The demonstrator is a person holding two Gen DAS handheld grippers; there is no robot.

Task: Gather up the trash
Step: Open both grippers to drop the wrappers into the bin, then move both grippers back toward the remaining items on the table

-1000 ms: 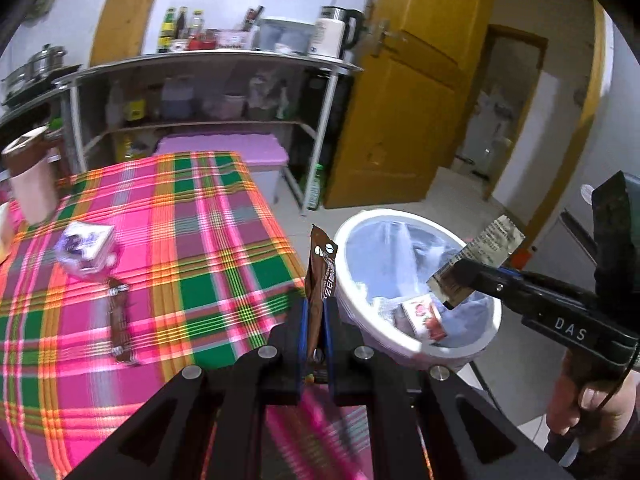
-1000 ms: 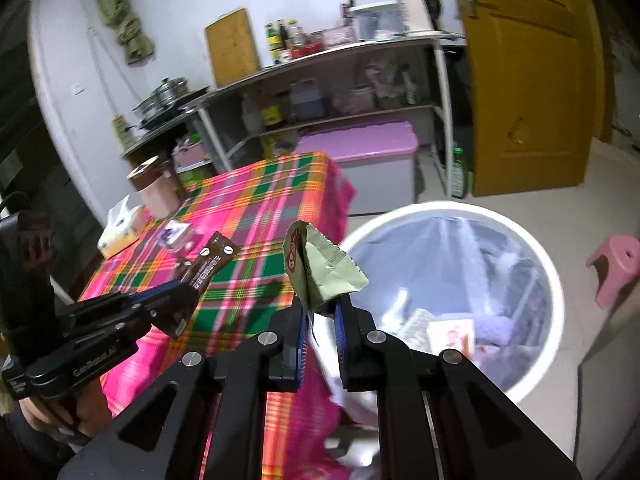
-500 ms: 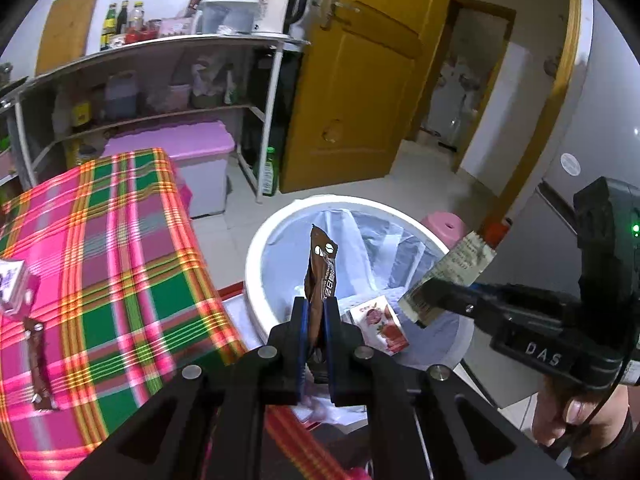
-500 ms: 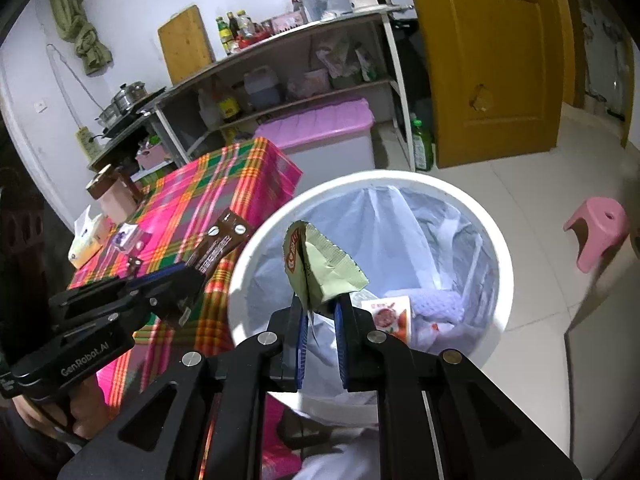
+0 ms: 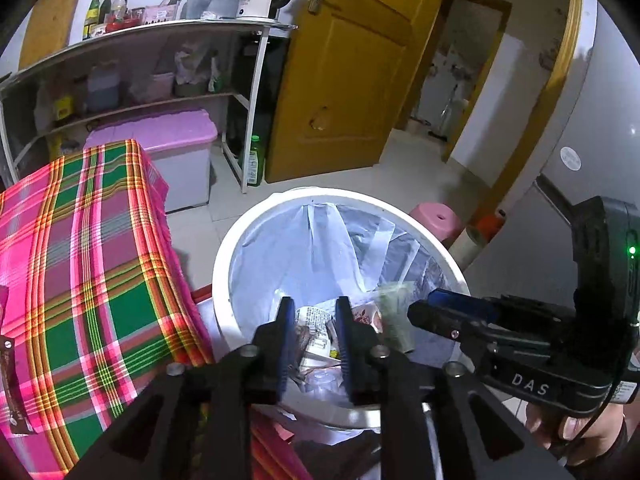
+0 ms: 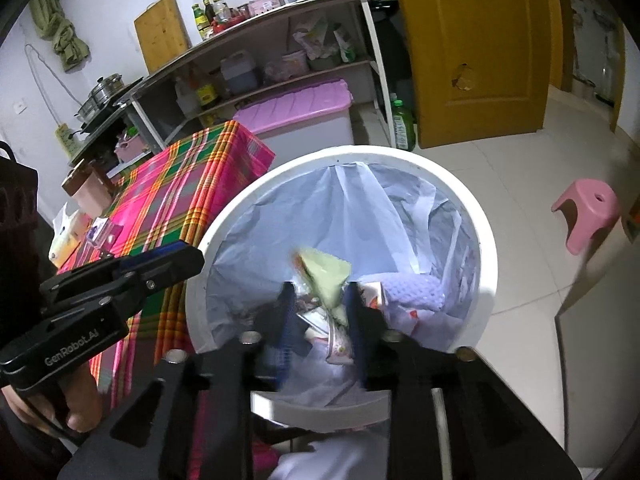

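Both grippers hang over the white trash bin [image 5: 224,264], which stands on the tiled floor just beside the table edge and is lined with a pale plastic bag [image 6: 352,216]. The left gripper [image 5: 313,320] has its jaws spread apart with nothing between them; through the gap I see wrappers lying at the bottom of the bin. The right gripper [image 6: 319,304] is spread wide too, and a green wrapper [image 6: 326,270], blurred, sits loose in the air between and just above its fingers, over the bin's opening, touching neither pad as far as I can tell. From the left camera the same green wrapper [image 5: 394,316] shows as a smear beside the right gripper's blue-tipped fingers [image 5: 460,300].

The right tool's body reads "DAS" in white letters; the left one reads "GenRobot.AI".

The table wears a pink, green and yellow plaid cloth [image 5: 92,248]. A brown snack wrapper [image 5: 10,384] lies at its near left edge, its print too small to read. Farther along the table stand a tissue pack [image 6: 64,236] and a brown-lidded cup [image 6: 86,188]. A pink stool [image 6: 588,208] sits on the floor beyond the bin.
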